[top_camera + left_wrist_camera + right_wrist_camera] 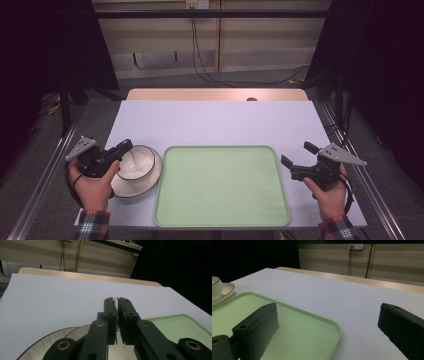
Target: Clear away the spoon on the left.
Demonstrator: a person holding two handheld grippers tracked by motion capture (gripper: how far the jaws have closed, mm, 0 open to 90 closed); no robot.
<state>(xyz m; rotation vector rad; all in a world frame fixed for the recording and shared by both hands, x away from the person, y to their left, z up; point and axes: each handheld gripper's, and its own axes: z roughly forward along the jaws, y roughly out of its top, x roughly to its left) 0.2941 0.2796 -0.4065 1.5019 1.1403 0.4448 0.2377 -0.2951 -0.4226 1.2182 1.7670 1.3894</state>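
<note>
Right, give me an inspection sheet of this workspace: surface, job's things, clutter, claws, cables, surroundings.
Surface: pale table top, wooden strip along its far edge.
Job's things: white bowl on a white plate, left of the green tray; nothing lies in the tray.
Clutter: nothing seen.
Claws: left claw shut on the bowl's rim, which shows as a thin white edge between its jaws in the left gripper view; right claw open, holding nothing, beside the tray's right edge.
Cables: black cables hang down the back wall and trail across the floor.
Surroundings: metal rails either side, dark curtains, pale panelled wall behind.
</note>
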